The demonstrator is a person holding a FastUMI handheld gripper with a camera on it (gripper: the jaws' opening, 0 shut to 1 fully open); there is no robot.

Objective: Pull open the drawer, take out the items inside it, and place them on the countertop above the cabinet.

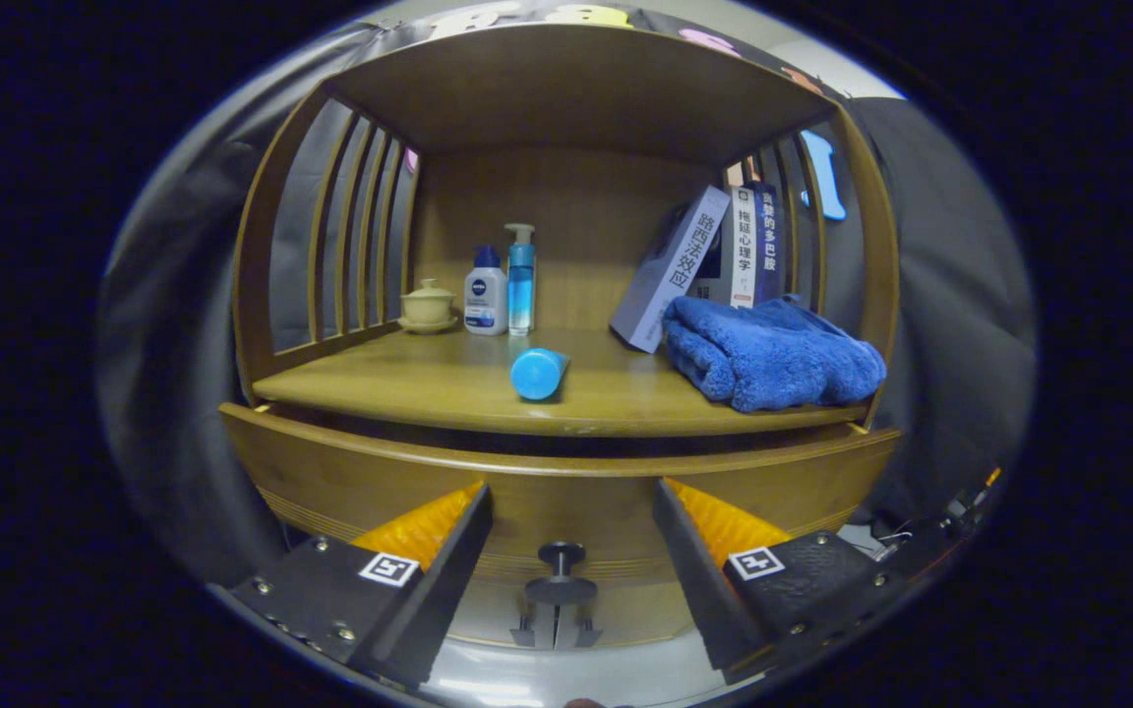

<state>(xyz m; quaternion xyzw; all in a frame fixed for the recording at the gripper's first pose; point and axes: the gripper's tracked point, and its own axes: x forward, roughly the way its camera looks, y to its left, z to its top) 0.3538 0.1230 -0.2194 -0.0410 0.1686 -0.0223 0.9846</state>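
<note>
gripper facing a shut drawer, with a blue tube lying on the worktop

the gripper (562, 551) is hanging with its fingers spread wide, holding nothing. the two fingers are sitting on either side of the drawer (566, 492), and the small round knob (561, 559) is showing in the gap between them. neither finger is touching the knob.

the drawer is looking pushed in, or very nearly so. only a thin dark line is showing between its front and the worktop (448, 379) above it. what is inside is hidden.

on the worktop a blue tube (538, 373) is lying on its side near the front edge, just above the drawer. a folded blue towel (773, 354) is sitting to one side of it. at the back are standing a little lidded cup (428, 306), a white bottle (485, 299) and a blue pump bottle (520, 277), with some books (714, 261) leaning beside the towel.

this scene is fitting two stories. the drawer may be waiting to be pulled open, with things inside it. or the things may already be up on the worktop, with the drawer pushed back in. one look cannot settle which.

if the drawer is to be opened, the fingers need to be closing snugly around the small knob and then pulling straight back.
</note>
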